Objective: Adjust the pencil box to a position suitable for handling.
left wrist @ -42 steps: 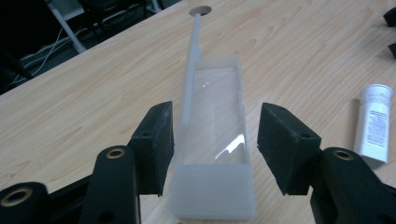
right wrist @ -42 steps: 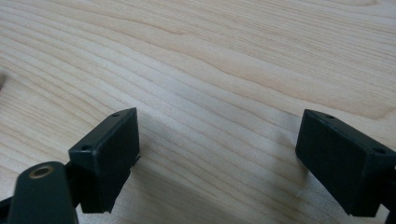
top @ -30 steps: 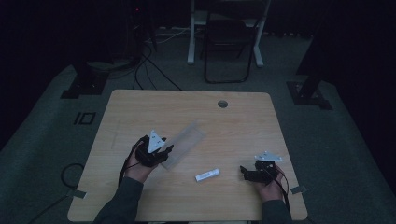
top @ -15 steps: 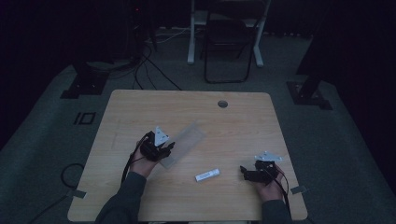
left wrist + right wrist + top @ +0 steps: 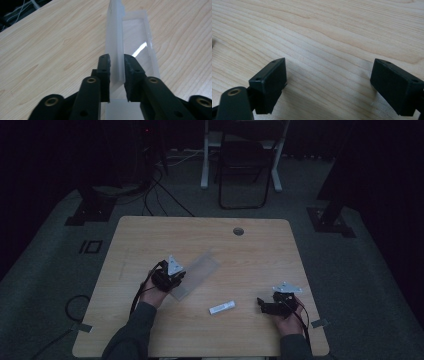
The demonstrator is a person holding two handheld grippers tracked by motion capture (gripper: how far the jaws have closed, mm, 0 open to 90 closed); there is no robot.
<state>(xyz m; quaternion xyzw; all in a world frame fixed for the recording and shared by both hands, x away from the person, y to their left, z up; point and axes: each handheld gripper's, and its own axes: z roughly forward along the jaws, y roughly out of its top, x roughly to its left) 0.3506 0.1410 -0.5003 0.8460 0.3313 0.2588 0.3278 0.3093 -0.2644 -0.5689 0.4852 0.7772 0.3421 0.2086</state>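
Note:
A translucent plastic case (image 5: 197, 272) lies left of the table's middle. My left gripper (image 5: 172, 279) is at its near end. In the left gripper view my left gripper (image 5: 117, 58) is shut on an upright translucent panel (image 5: 114, 30) of the case, and the shallow tray part (image 5: 140, 37) lies flat beyond. A small white stick-shaped object (image 5: 222, 308) rests between the two hands. My right gripper (image 5: 264, 305) sits low near the front right of the table. In its own view my right gripper (image 5: 329, 67) stands open over bare wood.
The wooden table (image 5: 150, 240) has a round cable hole (image 5: 238, 231) near its far edge. A dark chair (image 5: 243, 175) and desk legs stand behind the table. Cables lie on the floor at the left.
My left gripper has shifted slightly forward and to the right with the case panel. The right gripper and the white stick have stayed put.

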